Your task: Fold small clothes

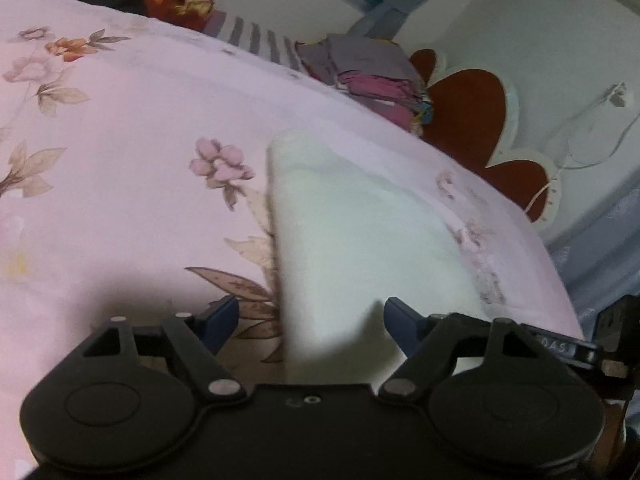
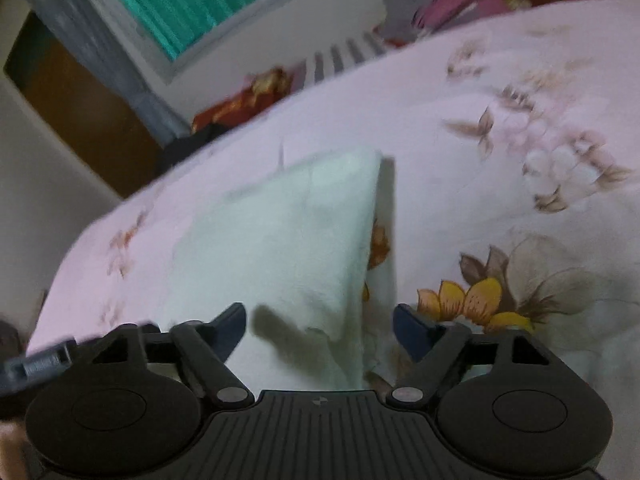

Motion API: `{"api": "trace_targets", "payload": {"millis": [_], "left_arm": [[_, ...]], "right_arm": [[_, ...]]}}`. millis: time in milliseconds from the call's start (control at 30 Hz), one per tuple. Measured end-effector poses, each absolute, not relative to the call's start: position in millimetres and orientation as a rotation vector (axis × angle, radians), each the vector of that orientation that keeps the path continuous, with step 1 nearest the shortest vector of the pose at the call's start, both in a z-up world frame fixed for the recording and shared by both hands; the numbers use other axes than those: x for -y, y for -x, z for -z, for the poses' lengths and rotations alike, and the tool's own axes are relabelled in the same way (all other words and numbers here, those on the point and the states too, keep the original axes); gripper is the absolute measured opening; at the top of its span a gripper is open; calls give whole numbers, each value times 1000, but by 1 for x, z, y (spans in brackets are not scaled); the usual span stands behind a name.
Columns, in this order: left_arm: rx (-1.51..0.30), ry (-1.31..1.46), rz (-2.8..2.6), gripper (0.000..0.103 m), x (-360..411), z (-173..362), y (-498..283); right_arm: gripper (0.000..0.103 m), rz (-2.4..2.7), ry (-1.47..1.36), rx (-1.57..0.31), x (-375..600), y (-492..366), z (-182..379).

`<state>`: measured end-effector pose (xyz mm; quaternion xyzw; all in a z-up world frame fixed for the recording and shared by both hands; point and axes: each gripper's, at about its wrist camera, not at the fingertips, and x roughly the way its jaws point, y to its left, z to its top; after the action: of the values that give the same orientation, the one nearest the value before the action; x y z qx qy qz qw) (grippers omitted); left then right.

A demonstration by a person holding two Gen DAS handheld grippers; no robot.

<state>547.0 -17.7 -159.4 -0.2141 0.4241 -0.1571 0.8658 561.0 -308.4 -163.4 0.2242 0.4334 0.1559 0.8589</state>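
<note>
We have both claws over the bed, and the pale white cloth point(image 1: 352, 232) lies flat on the pink floral bedspread point(image 1: 120, 120), already doubled over: in the right wrist view its folded edge runs straight down one side, with a lower layer peeking out just beside it. Our left gripper point(image 1: 312, 322) stands released, its blue fingers spread to either side of the cloth's near end with nothing pinched between them; our right gripper point(image 2: 320, 326) is likewise let go, the near corner of the cloth lying between its fingers but not clamped. We judge at least one fold as done on this piece; whether it needs another fold to be compact is hard for us to say, since both views are smeared and the far end is soft. At the far edge of the bed sits a stack of folded clothes point(image 1: 360, 76), grey and magenta, so some pieces look finished, and this one may yet have to join them
</note>
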Motion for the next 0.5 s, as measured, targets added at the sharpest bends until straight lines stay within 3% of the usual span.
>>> {"api": "trace_targets", "payload": {"millis": [100, 267, 333, 367, 500], "left_arm": [[-886, 430, 323, 77, 19, 159, -545], [-888, 424, 329, 76, 23, 157, -550], [-896, 441, 341, 76, 24, 158, -554], [-900, 457, 349, 76, 24, 159, -556], [-928, 522, 379, 63, 26, 165, -568]], "right_arm": [[55, -315, -509, -907, 326, -560, 172], [55, -341, -615, -918, 330, -559, 173], [64, -395, -691, -938, 333, -564, 182], [64, -411, -691, -932, 334, -566, 183], [64, -445, -654, -940, 333, -576, 181]]}}
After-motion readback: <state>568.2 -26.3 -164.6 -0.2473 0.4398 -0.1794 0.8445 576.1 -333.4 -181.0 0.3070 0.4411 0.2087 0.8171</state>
